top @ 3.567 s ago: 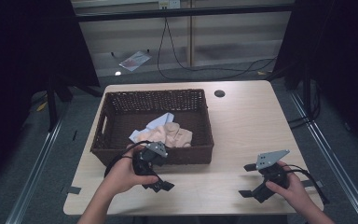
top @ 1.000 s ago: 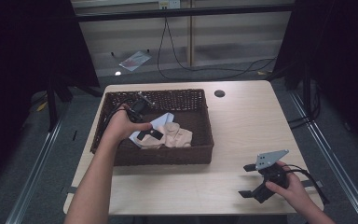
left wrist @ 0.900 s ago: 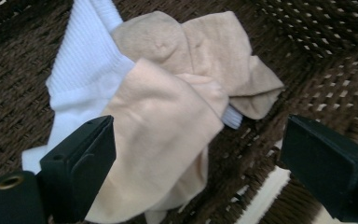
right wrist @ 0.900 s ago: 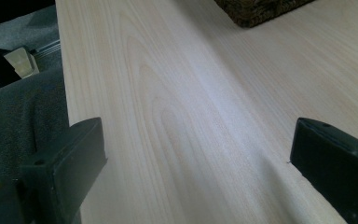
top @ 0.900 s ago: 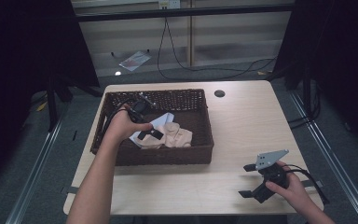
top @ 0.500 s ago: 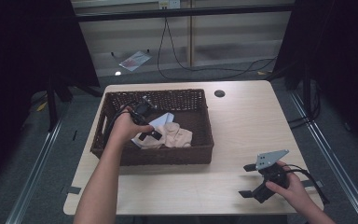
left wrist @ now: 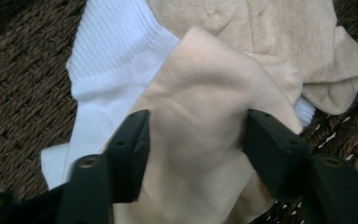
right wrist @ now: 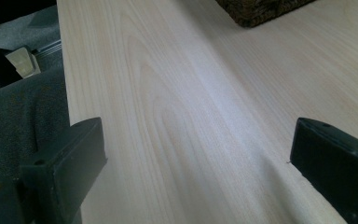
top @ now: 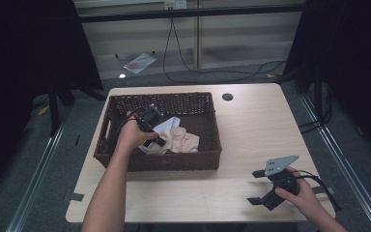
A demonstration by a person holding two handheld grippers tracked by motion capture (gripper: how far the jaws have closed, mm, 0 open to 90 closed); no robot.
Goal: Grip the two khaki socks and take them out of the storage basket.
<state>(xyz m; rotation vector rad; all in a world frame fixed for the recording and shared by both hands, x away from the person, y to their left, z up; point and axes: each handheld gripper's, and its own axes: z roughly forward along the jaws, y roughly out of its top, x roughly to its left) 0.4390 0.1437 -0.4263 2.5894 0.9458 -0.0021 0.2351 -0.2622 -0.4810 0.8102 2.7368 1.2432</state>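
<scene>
A pale wooden table [top: 251,135] carries a dark wicker basket [top: 207,159] at its left half, and inside the basket lies a small heap of soft laundry: a beige sock [left wrist: 200,135] draped over a white ribbed sock [left wrist: 116,60], with a second beige, knitted piece [left wrist: 261,32] behind them. The cloth looks light, limp and easily bunched, so it should lift without effort but will sag and may drag its neighbours along; the raised fold at the beige sock's middle seems the sensible place to pinch, clear of the white one beneath. The left gripper [left wrist: 193,140], held in the person's left hand [top: 133,135], is down in the basket, its jaws having just been closing, now half-drawn together with that raised fold standing between them; the left pad [left wrist: 133,140] and the right pad both touch the fabric's flanks, and the cloth bulges up between them, so the pinch appears to be taking hold. At the table's near right corner, well apart from the basket, the right gripper [top: 258,186] rests low over bare wood with its jaws spread wide and nothing between them.
</scene>
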